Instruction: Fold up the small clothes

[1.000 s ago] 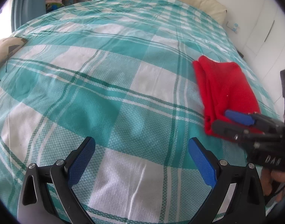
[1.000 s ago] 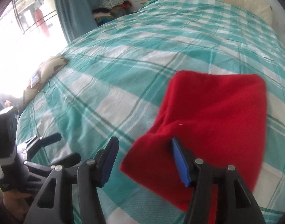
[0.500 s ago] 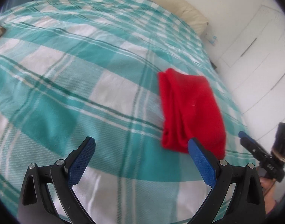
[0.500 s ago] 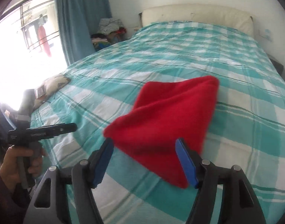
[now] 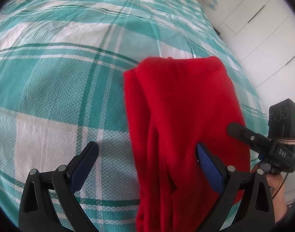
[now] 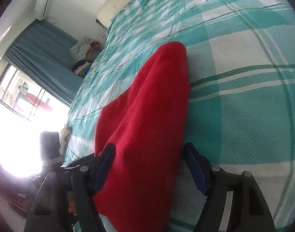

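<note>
On the bed (image 5: 51,77), the left tool (image 5: 146,163) is wide open, its right finger over the red cloth (image 5: 182,116) lying ahead. Farther right, the right tool (image 6: 150,168) is open too, and the cloth lies between its fingers without being pinched.

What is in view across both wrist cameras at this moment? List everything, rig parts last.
red garment: one, red, folded, on the bed's near part, between both grippers
bedspread: one, teal and white plaid, covers the bed
pillow: one, cream, head of bed
curtain: one, blue, by the window
clothes pile: one, mixed colours, beside the curtain
left gripper: black, blue pads, open
right gripper: black, blue pads, open, straddling the garment
</note>
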The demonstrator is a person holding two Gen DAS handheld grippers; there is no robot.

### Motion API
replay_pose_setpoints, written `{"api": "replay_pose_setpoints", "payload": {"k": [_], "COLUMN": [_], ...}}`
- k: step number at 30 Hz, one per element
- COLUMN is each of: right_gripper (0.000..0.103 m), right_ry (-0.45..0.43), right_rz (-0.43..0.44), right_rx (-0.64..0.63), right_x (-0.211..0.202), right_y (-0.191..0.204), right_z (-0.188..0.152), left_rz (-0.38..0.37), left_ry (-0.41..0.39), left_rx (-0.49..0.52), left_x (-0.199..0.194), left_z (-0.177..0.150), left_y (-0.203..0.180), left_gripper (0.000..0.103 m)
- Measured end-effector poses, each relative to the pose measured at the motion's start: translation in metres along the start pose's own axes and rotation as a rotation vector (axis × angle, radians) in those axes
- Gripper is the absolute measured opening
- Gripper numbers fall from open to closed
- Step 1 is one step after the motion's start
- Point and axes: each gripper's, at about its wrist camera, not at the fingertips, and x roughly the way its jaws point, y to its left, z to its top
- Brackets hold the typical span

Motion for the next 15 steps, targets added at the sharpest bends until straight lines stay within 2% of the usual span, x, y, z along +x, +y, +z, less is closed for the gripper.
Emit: {"api": "replay_pose_setpoints", "payload": {"k": [1, 2, 3, 4, 5, 7, 9, 15], "right_gripper": [0.069, 0.061, 0.048, 0.042, 0.038, 0.031, 0.027, 0.026], "right_ry": [-0.004, -0.013, -0.021, -0.026, -0.038, -0.064, -0.095, -0.25], "right_rz": [-0.027, -0.055, -0.093, -0.13, -0.173, -0.25, -0.28, -0.228], "right_rx": [-0.026, -0.057, -0.088, -0.123, -0.169, -0.279, -0.369, -0.504], "right_x": [0.006, 0.011, 0.015, 0.017, 0.018, 0.016, 0.005, -0.051], "right_y": [0.005, 0.01, 0.016, 0.023, 0.032, 0.054, 0.073, 0.13], "right_z": [0.0, -0.001, -0.002, -0.004, -0.006, -0.012, -0.016, 0.0], "left_rz": [0.007, 0.021, 0.029, 0.002, -0.075, -0.065, -0.053, -0.101], "left_ry": [0.0, -0.004, -0.012, -0.02, -0.01, -0.027, -0.062, -0.222], "left_rx": [0.008, 0.025, 0.044, 0.056, 0.039, 0.013, 0.049, 0.125], "left_x": [0.003, 0.005, 0.007, 0.007, 0.009, 0.001, -0.016, -0.099], "left_z": [-0.001, -0.002, -0.003, -0.003, -0.004, -0.001, 0.001, 0.022], "left_y": [-0.001, -0.004, -0.005, -0.007, -0.006, -0.007, -0.016, -0.044], "left_gripper": [0.1, 0.096, 0.073, 0.053, 0.026, 0.022, 0.02, 0.02]}}
